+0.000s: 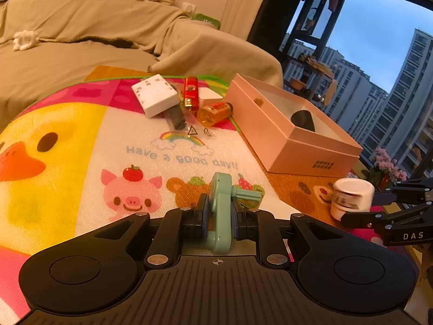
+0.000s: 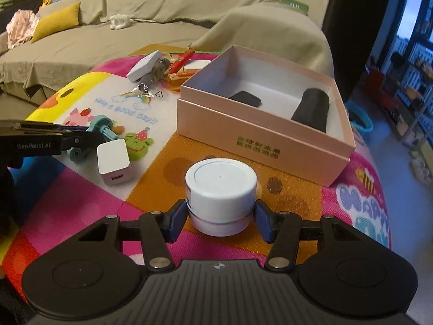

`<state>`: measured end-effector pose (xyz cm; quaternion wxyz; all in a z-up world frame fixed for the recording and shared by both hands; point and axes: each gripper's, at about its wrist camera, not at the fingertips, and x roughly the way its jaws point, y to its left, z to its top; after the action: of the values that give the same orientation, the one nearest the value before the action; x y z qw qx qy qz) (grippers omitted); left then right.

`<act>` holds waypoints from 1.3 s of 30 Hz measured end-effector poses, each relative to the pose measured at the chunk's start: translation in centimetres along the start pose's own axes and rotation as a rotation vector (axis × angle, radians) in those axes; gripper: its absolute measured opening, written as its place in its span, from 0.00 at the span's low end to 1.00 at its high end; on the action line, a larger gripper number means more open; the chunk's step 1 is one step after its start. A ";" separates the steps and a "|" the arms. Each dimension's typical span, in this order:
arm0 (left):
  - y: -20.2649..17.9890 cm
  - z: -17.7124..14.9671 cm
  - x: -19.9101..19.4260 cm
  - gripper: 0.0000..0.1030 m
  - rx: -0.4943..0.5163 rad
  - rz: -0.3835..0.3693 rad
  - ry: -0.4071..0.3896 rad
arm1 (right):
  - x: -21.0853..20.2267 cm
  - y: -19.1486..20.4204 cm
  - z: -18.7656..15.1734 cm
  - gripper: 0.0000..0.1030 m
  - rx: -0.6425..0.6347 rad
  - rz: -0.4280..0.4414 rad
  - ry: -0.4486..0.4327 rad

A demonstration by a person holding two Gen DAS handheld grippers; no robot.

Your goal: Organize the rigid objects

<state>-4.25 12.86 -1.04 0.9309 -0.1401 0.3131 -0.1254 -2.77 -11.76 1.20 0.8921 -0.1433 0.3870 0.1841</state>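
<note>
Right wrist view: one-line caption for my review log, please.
Right gripper closes around a white jar in front of the pink box, which holds two dark items.

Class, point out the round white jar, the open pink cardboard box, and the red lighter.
Round white jar (image 2: 220, 180), right wrist view: lid top.
Open pink cardboard box (image 2: 254, 146), right wrist view: front wall.
Red lighter (image 1: 190, 90), left wrist view: body.

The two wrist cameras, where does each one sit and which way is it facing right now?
Left wrist: sits on the left hand-held gripper, looking across the cartoon mat toward the sofa and window; its fingers clamp a green toy.
Right wrist: sits on the right hand-held gripper, facing the pink box and sofa; its fingers hold a white jar.
Shared: both show the box, the mat, the jar, the toy, the pile of small items, and the other gripper.
</note>
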 end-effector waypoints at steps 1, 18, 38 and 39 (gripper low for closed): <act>0.0 0.0 0.0 0.19 -0.001 0.000 0.000 | 0.0 -0.1 0.0 0.52 0.004 0.002 0.000; 0.2 0.0 0.0 0.20 -0.018 -0.010 -0.001 | -2.5 0.1 -1.0 0.53 -0.058 -0.005 -0.072; 0.4 0.0 0.0 0.20 -0.030 -0.017 -0.001 | -2.7 -0.1 -1.4 0.61 -0.009 -0.049 -0.143; 0.4 0.0 0.0 0.20 -0.030 -0.017 -0.001 | -3.3 0.5 -1.2 0.62 -0.022 -0.021 -0.173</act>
<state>-4.21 13.24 -1.19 0.9278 -0.1565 0.3132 -0.1287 -5.80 -12.47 2.81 0.9224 -0.1407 0.3049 0.1909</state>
